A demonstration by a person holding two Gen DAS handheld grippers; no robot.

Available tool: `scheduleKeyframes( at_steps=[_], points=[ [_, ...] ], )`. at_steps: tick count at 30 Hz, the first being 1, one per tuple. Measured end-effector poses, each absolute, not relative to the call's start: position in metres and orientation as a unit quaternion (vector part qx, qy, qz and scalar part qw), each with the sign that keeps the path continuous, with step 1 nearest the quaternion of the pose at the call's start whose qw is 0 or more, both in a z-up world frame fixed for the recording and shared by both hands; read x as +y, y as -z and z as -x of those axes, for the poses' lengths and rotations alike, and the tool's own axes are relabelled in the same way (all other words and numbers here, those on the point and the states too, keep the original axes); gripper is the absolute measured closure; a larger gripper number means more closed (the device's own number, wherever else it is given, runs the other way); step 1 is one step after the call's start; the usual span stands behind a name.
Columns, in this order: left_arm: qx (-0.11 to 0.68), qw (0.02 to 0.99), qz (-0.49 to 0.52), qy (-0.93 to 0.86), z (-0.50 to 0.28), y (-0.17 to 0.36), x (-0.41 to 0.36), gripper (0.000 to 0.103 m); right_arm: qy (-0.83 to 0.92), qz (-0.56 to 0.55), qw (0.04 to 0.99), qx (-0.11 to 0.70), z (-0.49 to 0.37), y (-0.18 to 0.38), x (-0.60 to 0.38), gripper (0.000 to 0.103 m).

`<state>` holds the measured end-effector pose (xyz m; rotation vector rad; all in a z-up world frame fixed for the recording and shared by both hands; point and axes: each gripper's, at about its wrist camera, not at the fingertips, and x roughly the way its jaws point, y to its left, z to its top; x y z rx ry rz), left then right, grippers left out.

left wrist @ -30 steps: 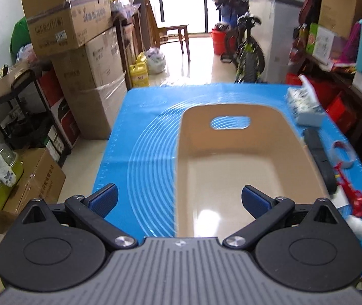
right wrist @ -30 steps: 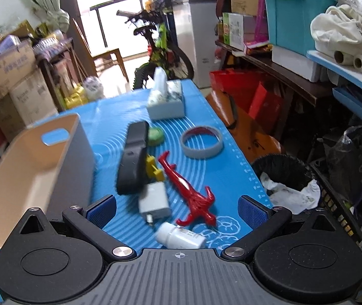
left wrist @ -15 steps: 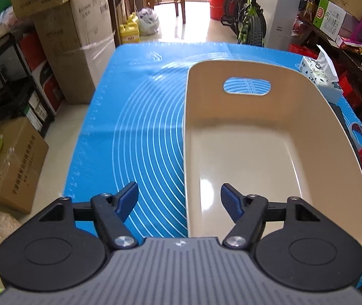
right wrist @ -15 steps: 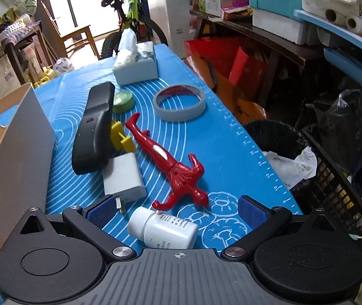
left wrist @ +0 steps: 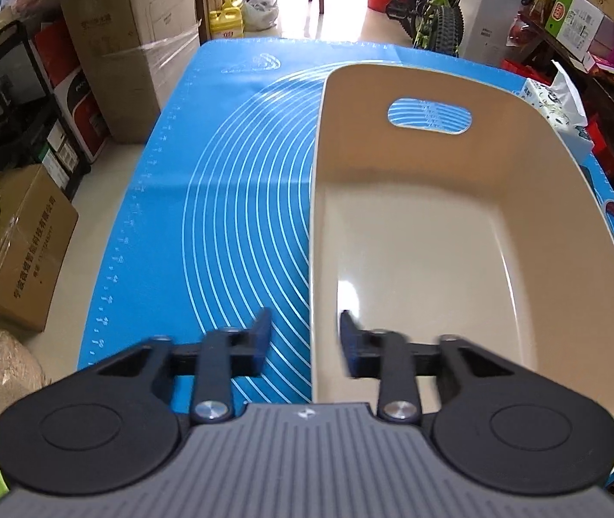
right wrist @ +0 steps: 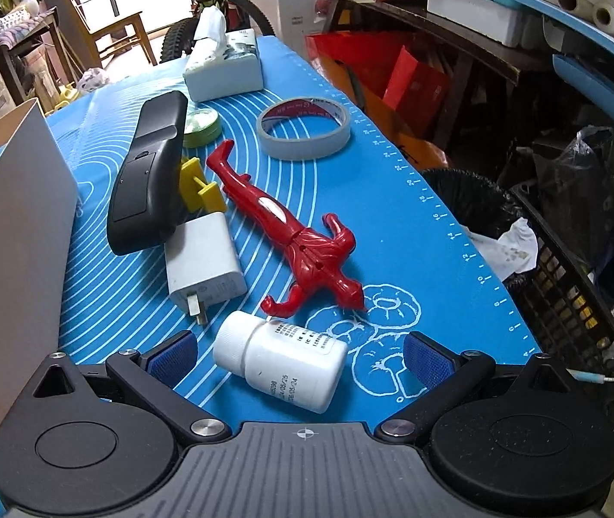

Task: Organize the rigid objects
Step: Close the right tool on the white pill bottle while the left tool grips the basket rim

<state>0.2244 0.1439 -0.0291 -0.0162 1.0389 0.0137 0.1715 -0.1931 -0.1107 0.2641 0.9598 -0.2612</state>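
A beige bin (left wrist: 449, 259) with a handle slot stands on the blue mat (left wrist: 229, 198). My left gripper (left wrist: 305, 336) straddles the bin's left wall near its front corner, jaws partly closed, a small gap showing on each side. My right gripper (right wrist: 300, 358) is open around a white pill bottle (right wrist: 281, 360) lying on its side between the fingers. Beyond it lie a red toy figure (right wrist: 294, 233), a white charger (right wrist: 203, 265), a black remote (right wrist: 149, 170), a yellow clip (right wrist: 199, 187), a green disc (right wrist: 201, 125) and a tape roll (right wrist: 304, 127).
A tissue box (right wrist: 222, 67) stands at the mat's far end. The bin's grey outer wall (right wrist: 13, 233) rises left of the objects. A black waste basket (right wrist: 522, 241) sits below the table's right edge. Cardboard boxes (left wrist: 104, 30) and a bicycle (left wrist: 432, 13) stand beyond.
My left gripper moved forward and down over the bin's left wall and its jaws narrowed. My right gripper came down and forward until the white bottle lies between its open fingers.
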Motion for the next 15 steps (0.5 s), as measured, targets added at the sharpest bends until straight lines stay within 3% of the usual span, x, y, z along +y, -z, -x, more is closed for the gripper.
scheduleKeyframes(
  at_steps=[7, 15],
  points=[
    [0.503, 0.864, 0.014, 0.001, -0.224, 0.031, 0.144, 0.099, 0.14, -0.111, 0.867, 0.465, -0.179, 0.107, -0.178, 0.002],
    [0.503, 0.864, 0.009, -0.004, -0.225, 0.032, 0.141, 0.099, 0.165, -0.122, 0.864, 0.459, -0.18, 0.112, -0.179, 0.006]
  ],
)
